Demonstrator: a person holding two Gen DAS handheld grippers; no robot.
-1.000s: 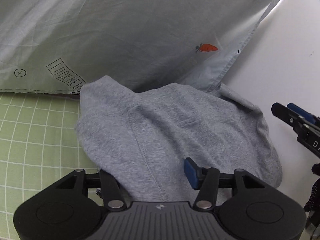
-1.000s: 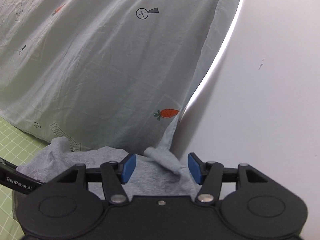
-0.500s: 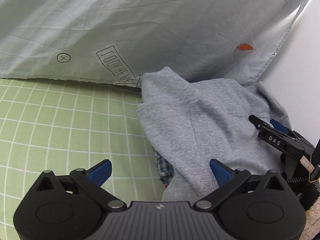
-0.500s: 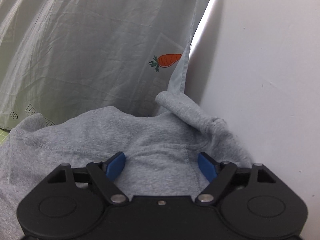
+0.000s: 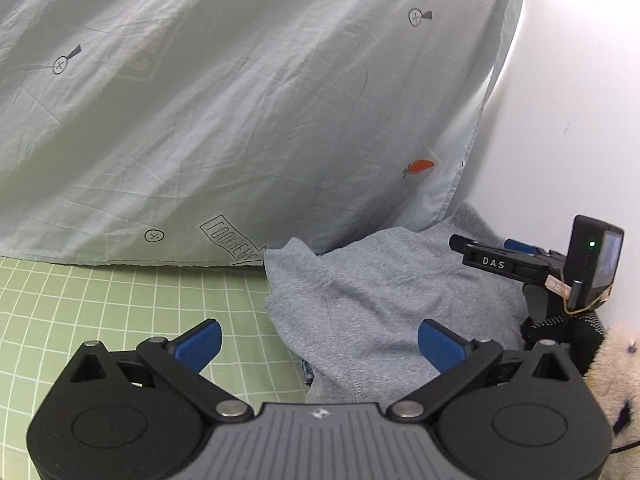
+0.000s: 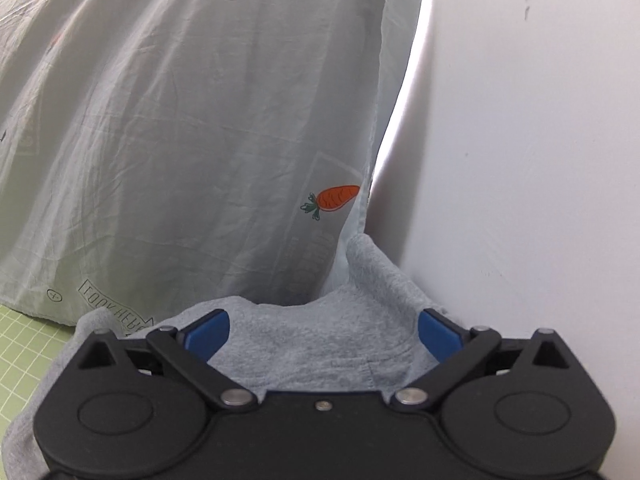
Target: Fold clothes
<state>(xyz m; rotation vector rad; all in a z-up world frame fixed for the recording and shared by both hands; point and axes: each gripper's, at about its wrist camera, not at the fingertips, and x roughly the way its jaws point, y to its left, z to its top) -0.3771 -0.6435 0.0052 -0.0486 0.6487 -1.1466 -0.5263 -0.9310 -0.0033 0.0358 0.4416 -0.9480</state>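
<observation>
A grey knit garment [image 5: 380, 292] lies bunched on the green checked sheet [image 5: 100, 312], its far edge against the pale blue printed fabric [image 5: 240, 120]. My left gripper [image 5: 320, 340] is open and wide, its right pad over the garment's near part and its left pad over the sheet, gripping nothing. My right gripper [image 6: 322, 330] hovers low over the grey garment [image 6: 320, 344]; its jaws are opening and the cloth lies under and between them, not pinched. In the left wrist view the right gripper [image 5: 496, 260] shows at the garment's right end, held by a gloved hand [image 5: 560, 328].
A white wall [image 6: 520, 160] stands close on the right, touching the garment's end. The carrot-printed fabric [image 6: 180, 140] rises steeply behind. A strip of plaid cloth [image 5: 308, 372] peeks from under the grey garment. A beige plush toy [image 5: 616, 368] sits at the right edge.
Both grippers let go of the grey garment and their jaws spread wide. The left gripper pulled back and up, showing more sheet. The garment now lies loose.
</observation>
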